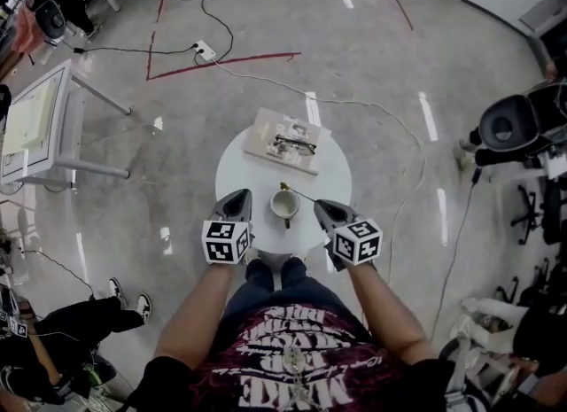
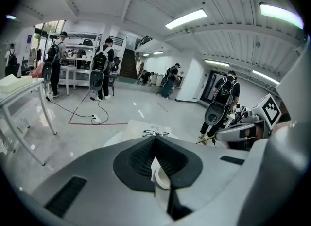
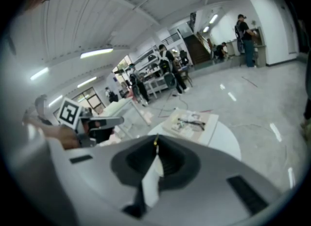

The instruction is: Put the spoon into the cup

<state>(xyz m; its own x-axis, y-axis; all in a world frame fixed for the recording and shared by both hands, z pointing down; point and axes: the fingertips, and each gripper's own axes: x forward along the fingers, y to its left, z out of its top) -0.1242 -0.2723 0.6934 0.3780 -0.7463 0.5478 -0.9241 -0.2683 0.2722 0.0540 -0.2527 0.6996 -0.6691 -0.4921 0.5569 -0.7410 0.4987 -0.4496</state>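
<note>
A white cup point(image 1: 283, 206) stands near the front of the small round white table point(image 1: 244, 158). A gold spoon point(image 1: 299, 194) has its bowl end by the cup's far rim, and its handle runs right into my right gripper point(image 1: 319, 204), which is shut on it. The handle's gold tip point(image 3: 155, 142) pokes out between those jaws point(image 3: 156, 140). My left gripper point(image 1: 244, 196) hovers left of the cup, apart from it. Its jaws point(image 2: 155, 138) meet with nothing held. From the left gripper view the spoon point(image 2: 209, 140) leads to the right gripper point(image 2: 243, 131).
A book point(image 1: 285, 140) with glasses point(image 1: 295, 143) on it lies at the table's far side. A white desk point(image 1: 35, 122) stands left, a power strip point(image 1: 204, 50) with cables lies on the floor beyond, and an office chair point(image 1: 514, 122) is at right. Several people stand around.
</note>
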